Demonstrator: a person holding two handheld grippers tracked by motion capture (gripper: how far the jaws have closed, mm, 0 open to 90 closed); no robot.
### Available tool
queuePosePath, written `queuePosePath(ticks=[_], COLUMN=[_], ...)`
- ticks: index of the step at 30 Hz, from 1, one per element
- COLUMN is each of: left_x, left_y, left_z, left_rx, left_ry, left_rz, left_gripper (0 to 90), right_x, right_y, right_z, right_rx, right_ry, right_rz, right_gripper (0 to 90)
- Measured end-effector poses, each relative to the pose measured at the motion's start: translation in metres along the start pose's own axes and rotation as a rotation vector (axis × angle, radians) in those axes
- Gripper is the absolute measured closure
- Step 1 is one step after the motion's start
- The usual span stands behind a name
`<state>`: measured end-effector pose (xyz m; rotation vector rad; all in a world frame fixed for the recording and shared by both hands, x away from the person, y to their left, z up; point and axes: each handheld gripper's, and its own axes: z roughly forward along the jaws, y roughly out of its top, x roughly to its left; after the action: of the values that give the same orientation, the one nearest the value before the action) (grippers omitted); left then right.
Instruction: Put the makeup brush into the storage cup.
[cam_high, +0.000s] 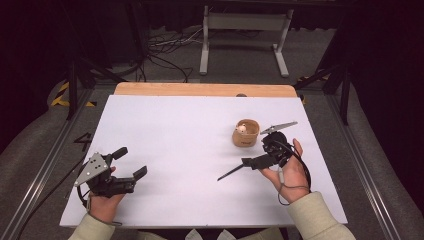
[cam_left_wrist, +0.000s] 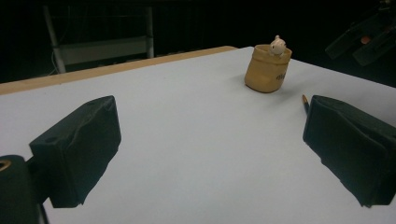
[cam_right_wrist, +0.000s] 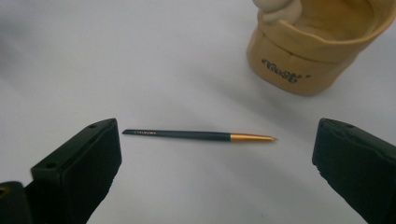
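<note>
That skinny brush (cam_right_wrist: 198, 135) lies flat on the worktop (cam_high: 175, 130) between the wide-open right claw (cam_right_wrist: 215, 158), near the cup (cam_right_wrist: 310, 46). Looks light, stiff, roll-prone; I'd pinch mid-handle. Left claw (cam_left_wrist: 210, 154) is open too.

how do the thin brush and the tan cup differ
The brush lies flat on the white table; the cup stands upright. The brush is slim, dark with a gold tip; the cup is wide, tan, open-topped, with a small pale figure inside. Both are ungripped, near the open right gripper.
</note>
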<state>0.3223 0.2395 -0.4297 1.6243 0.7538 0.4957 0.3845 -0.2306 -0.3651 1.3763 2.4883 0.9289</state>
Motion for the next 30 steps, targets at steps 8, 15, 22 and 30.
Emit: queuePosePath(ticks=[8,15,22,30], left_x=[-0.002,0.002,0.001,0.002], left_y=[0.002,0.001,0.001,0.0], left_z=[0.005,0.005,0.003,0.004], left_rx=[-0.001,-0.004,-0.005,0.005], left_ry=[-0.019,-0.022,-0.023,-0.023], left_rz=[0.007,-0.016,-0.024,-0.024], left_gripper=[4.9,5.1,5.2,5.5], right_x=[-0.001,-0.003,-0.004,-0.003], right_y=[0.005,0.013,0.018,0.025], right_z=[0.002,0.009,0.021,0.028], right_rx=[0.069,0.17,0.254,0.321], right_ry=[-0.016,-0.002,0.015,-0.013], right_rz=[0.056,0.112,0.152,0.16], right_gripper=[1.5,2.9,3.0,3.2])
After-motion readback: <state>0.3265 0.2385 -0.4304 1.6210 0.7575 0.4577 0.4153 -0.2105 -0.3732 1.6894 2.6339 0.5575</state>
